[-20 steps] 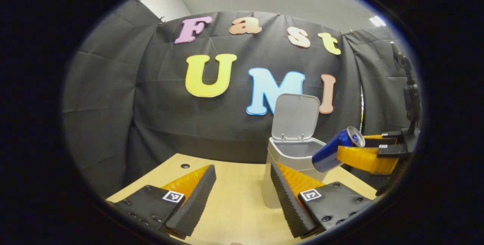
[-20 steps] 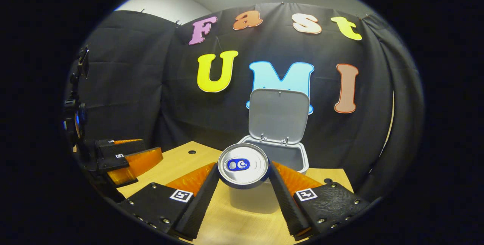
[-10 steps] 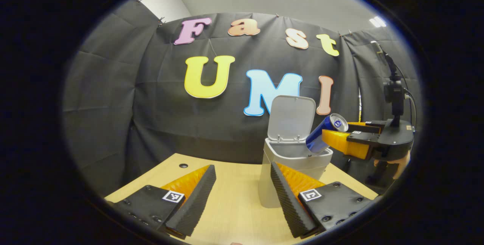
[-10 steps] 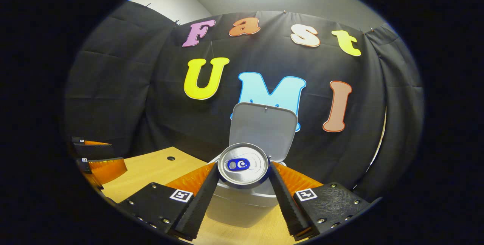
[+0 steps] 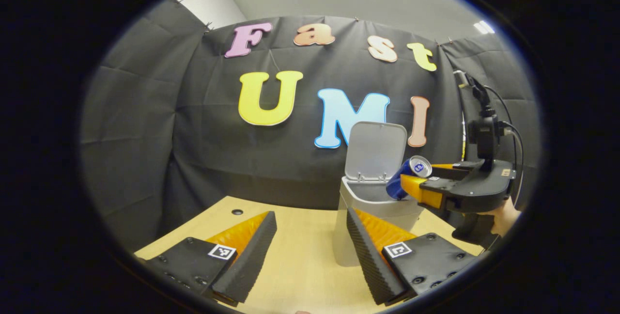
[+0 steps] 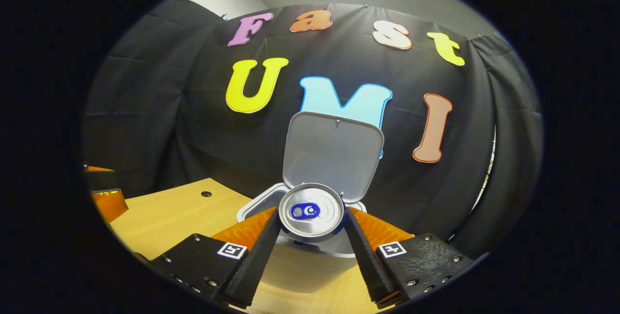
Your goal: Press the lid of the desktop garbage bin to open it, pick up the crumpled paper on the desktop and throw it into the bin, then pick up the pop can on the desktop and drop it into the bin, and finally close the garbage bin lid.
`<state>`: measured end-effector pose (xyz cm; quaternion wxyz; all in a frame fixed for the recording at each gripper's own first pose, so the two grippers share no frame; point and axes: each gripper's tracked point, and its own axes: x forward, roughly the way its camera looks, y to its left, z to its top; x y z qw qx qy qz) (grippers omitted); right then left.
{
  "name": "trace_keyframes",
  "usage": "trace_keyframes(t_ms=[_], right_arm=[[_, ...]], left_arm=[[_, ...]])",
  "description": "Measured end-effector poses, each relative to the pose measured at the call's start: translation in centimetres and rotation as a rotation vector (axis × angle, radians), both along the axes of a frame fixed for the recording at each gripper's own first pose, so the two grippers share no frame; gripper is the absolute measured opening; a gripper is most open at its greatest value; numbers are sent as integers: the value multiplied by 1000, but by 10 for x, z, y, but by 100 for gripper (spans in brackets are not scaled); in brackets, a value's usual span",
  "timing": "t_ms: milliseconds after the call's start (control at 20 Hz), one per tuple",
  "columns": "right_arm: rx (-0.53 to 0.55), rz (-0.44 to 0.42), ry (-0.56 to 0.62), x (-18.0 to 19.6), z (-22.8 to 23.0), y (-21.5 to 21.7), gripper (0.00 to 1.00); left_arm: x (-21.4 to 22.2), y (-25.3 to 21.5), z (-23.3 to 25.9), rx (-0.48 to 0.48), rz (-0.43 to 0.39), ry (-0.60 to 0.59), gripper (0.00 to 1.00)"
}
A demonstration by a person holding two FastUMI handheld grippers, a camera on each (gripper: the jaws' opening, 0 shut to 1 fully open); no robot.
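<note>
The grey desktop bin point(image 5: 373, 210) point(image 6: 300, 265) stands on the wooden table with its lid point(image 5: 377, 149) point(image 6: 333, 151) swung up. My right gripper point(image 6: 311, 236) point(image 5: 411, 185) is shut on the blue pop can point(image 6: 311, 211) point(image 5: 404, 183). The can is tilted, its lower end over the bin's open mouth and its silver top toward the right gripper's camera. My left gripper point(image 5: 310, 246) is open and holds nothing; it hangs low over the table, in front and to the left of the bin. The inside of the bin is hidden.
The wooden table point(image 5: 300, 260) has a small round hole point(image 5: 237, 211) near its far left edge. Black cloth walls close the booth behind the bin. A hand point(image 5: 503, 219) holds the right gripper at the far right of the left gripper view.
The right gripper has carried the can forward and to the left, from beside the bin to over its open mouth. The left gripper has stayed still.
</note>
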<state>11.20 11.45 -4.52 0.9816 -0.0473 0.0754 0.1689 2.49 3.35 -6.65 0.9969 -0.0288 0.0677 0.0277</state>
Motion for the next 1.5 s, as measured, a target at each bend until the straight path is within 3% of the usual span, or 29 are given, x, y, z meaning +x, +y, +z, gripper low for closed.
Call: trace_keyframes(t_ms=[450,500,950,1150,1500], right_arm=[[17,-27,62,8,-12,-6,87],[23,-35,60,7,-11,-9,91],[88,-92,95,-9,0,-26,92],[170,-52,129,-8,12,-19,91],[283,-106,191,28,28,-30,91]], left_arm=[[5,-4,-7,-15,-11,15,96],[5,-6,-7,-19,-15,15,95],[18,-20,-3,-20,-96,-9,95],[22,-21,0,-24,-120,-9,95],[36,-15,2,-1,-144,-10,95]])
